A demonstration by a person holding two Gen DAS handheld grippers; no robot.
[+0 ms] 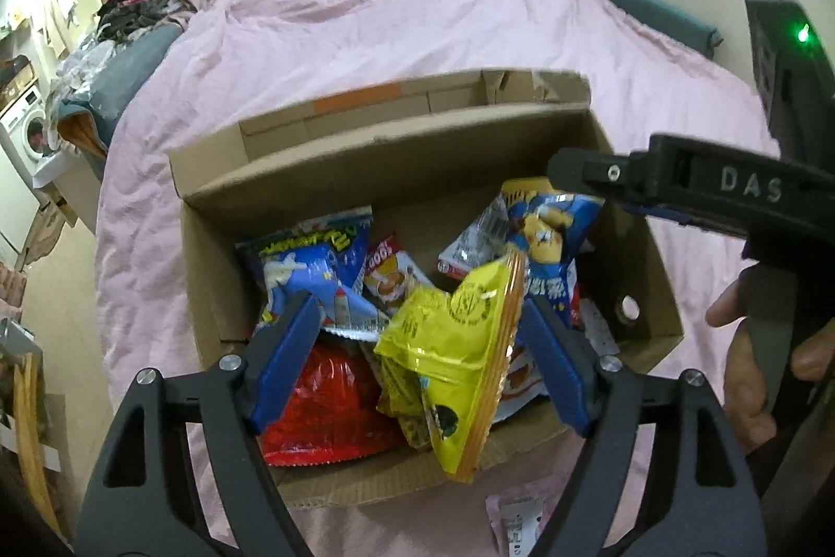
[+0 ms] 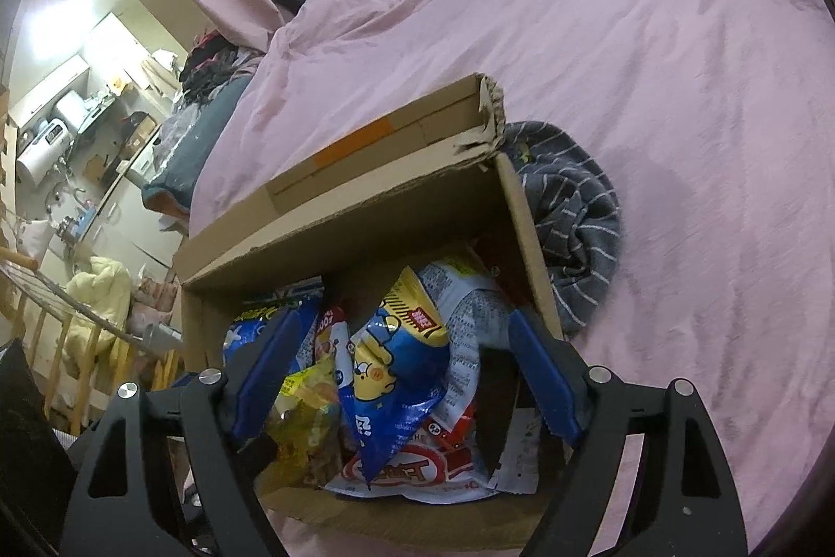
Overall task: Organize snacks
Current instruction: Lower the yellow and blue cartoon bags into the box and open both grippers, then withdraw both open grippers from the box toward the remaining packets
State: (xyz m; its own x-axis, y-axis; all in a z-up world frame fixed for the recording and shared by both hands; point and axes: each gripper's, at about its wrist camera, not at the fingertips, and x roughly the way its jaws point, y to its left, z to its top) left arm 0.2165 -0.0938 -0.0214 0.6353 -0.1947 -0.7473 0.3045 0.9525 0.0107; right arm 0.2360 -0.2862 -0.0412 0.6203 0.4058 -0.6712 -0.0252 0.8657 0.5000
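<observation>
One cardboard box (image 1: 219, 191) is seen holding at least six snack packets. Both the left gripper (image 1: 417, 332) and the right gripper (image 2: 402, 369) are spread wide, nothing clamped; free bedspread (image 2: 678, 87) lies beyond the box.

Brown cardboard box (image 1: 334, 170) with an orange tape patch (image 1: 357, 102) on its far flap, on a pale pink duvet (image 1: 365, 35). Inside: yellow packet (image 1: 449, 338), red packet (image 1: 323, 400), blue-and-white packet (image 1: 313, 264), blue bag (image 2: 391, 379) with a yellow cartoon face. Right of the box, grey cloth (image 2: 569, 212) with thin white stripes; blue pads (image 1: 284, 358) on black grippers.
</observation>
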